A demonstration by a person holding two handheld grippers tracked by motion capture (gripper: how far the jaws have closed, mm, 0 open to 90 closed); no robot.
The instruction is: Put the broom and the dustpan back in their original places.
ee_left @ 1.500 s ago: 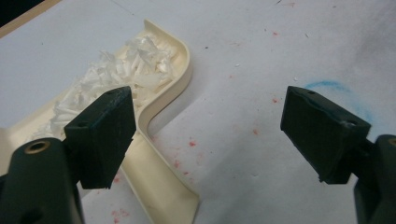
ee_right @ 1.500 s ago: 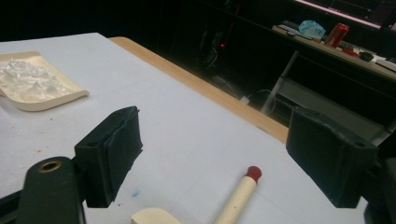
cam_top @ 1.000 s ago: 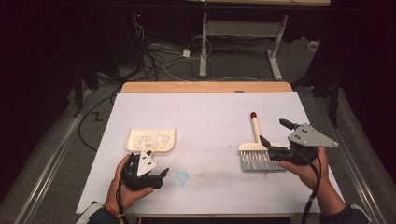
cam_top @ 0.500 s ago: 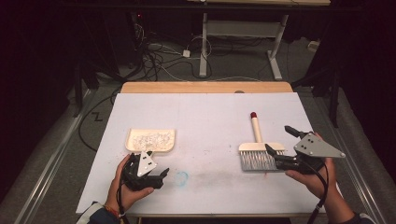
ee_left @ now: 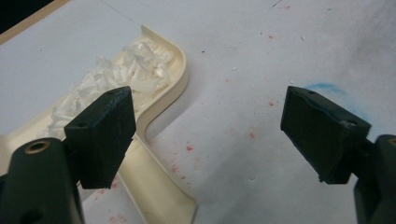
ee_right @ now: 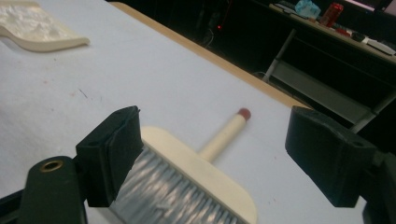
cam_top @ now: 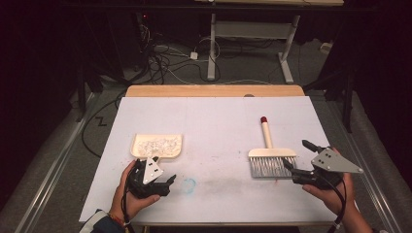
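A cream dustpan [cam_top: 156,145] holding white shreds lies on the white sheet at the left. My left gripper [cam_top: 167,183] rests just in front of it, open and empty. In the left gripper view the dustpan's [ee_left: 163,186] handle runs under the left jaw, with the shreds [ee_left: 121,74] beyond it. A cream hand brush [cam_top: 269,155] with grey bristles and a red-tipped handle lies at the right. My right gripper [cam_top: 297,154] is open beside the brush's right end, holding nothing. The right gripper view shows the brush [ee_right: 196,172] low between the jaws.
The white sheet [cam_top: 218,121] covers a wooden table whose far edge [cam_top: 214,91] shows. A blue smear [cam_top: 188,183] and red specks mark the sheet near the front. Cables and a desk frame [cam_top: 252,29] lie on the floor beyond the table.
My right gripper has drawn back toward the near edge and slightly right, still open. The left gripper, dustpan and brush have not moved.
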